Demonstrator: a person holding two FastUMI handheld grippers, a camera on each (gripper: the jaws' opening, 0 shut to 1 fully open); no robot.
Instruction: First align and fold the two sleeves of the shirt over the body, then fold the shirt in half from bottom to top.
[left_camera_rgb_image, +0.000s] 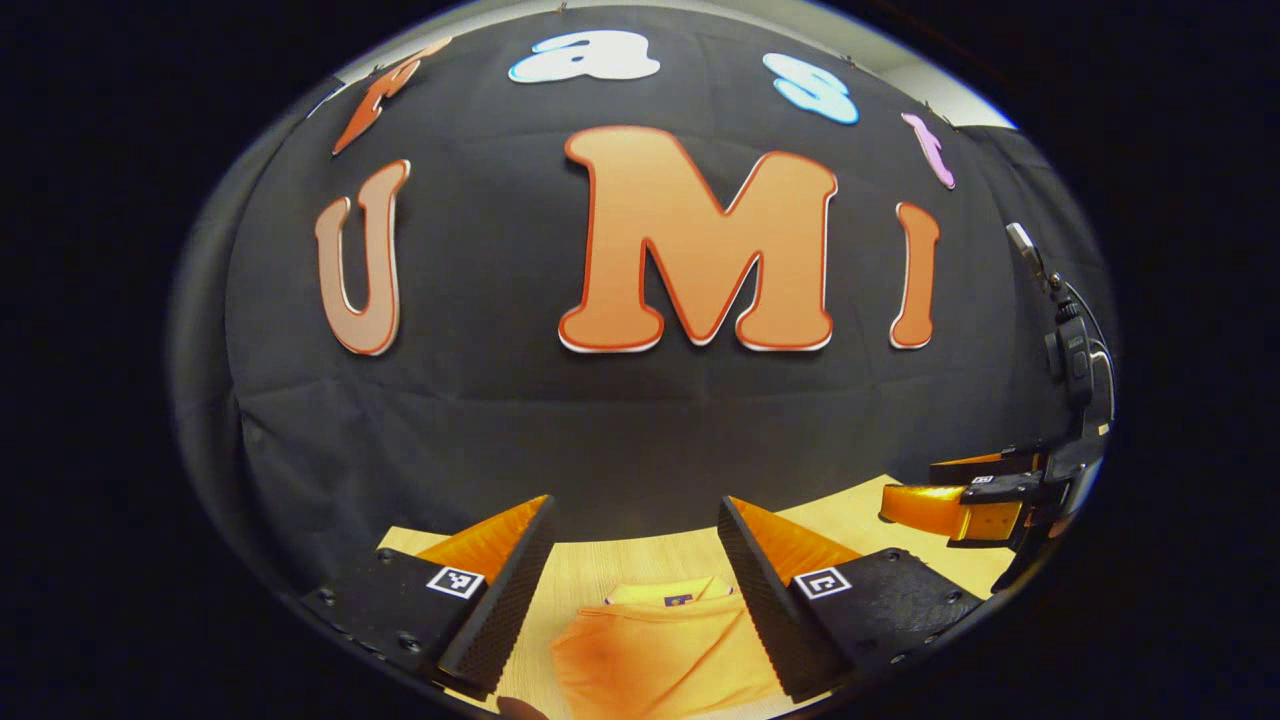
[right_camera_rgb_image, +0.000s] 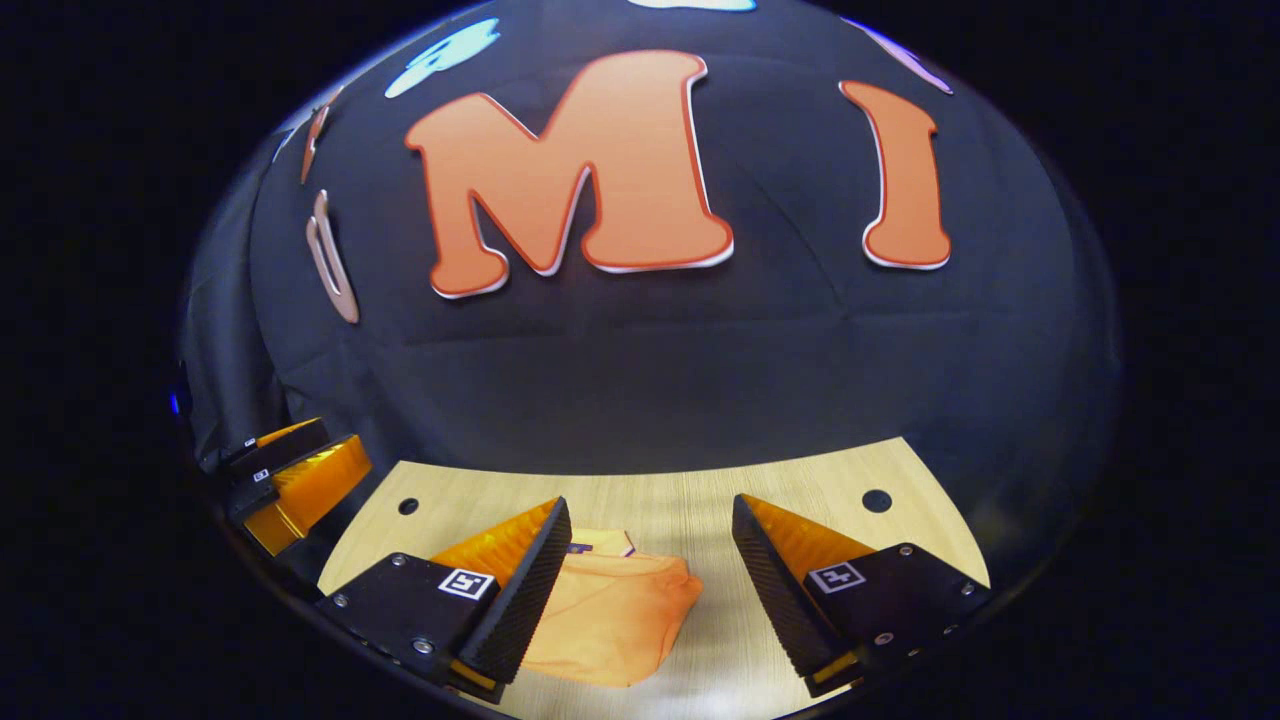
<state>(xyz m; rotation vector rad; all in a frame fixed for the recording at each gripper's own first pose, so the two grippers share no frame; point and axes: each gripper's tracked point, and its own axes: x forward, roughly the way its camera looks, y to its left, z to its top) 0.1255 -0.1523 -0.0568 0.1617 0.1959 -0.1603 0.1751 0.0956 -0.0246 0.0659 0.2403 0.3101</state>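
- Left gripper (left_camera_rgb_image: 636, 570): seen in the left gripper view with its jaws standing wide apart, nothing between the fingers. It is raised above the table, clear of the cloth.
- Orange shirt (left_camera_rgb_image: 665, 650): lies on the wooden table (left_camera_rgb_image: 620, 560) below the left gripper, in a compact folded bundle. The collar end with a small dark label faces the booth wall. In this view the bundle shows through the gap between the fingers, the right-hand finger overlapping its edge in the picture; no contact is visible.
- Right gripper (right_camera_rgb_image: 648, 575): seen in the right gripper view, jaws likewise wide apart and holding nothing, raised above the table.
- In the right gripper view the shirt (right_camera_rgb_image: 615, 620) lies flat on the table (right_camera_rgb_image: 700, 500), partly behind the left-hand finger and reaching into the gap between the fingers. Its near edge is rounded where the cloth is doubled over.
- Two small dark round holes (right_camera_rgb_image: 877, 500) mark the tabletop, one toward each side near the wall.
- Each gripper appears at the edge of the other's view: the right one (left_camera_rgb_image: 960, 500) at the right edge of the left gripper view, the left one (right_camera_rgb_image: 290, 480) at the left edge of the right gripper view. From these side-on glimpses I cannot tell how their jaws stand.
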